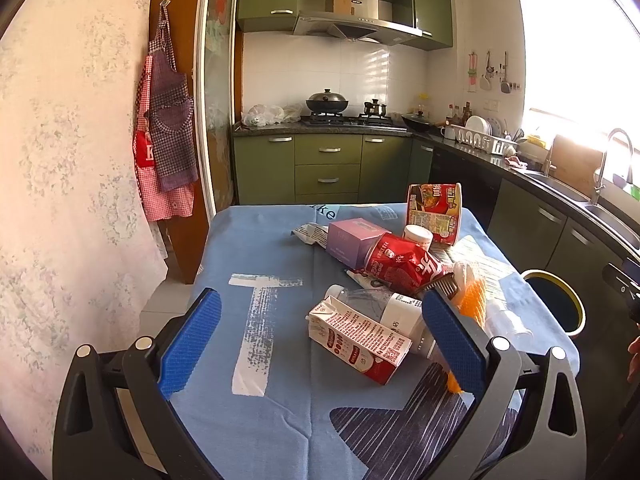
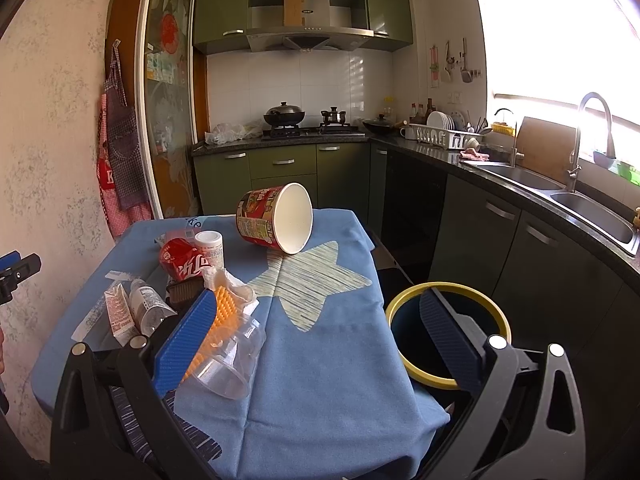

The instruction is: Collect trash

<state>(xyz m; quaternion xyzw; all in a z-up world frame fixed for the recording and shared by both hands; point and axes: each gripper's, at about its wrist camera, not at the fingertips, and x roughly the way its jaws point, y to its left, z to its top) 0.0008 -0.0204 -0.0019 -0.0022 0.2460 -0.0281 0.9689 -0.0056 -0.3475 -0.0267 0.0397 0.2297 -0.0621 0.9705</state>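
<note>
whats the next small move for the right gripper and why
Probably ease the right gripper left and down onto the clear plastic cup. Both grippers are open and empty, the cup lies on its side nearest this one, and the yellow-rimmed bin stands just right of the table for the drop.

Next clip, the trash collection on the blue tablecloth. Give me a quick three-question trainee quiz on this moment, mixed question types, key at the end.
1. True or false: the red-printed paper noodle cup lies on its side on the blue tablecloth.
2. What stands beside the table on the right gripper's side?
A. a cardboard box
B. a dark bin with a yellow rim
C. a wooden stool
3. Fill in: both the left gripper and the right one are ____, holding nothing.

Key: 1 true; 2 B; 3 open
</note>
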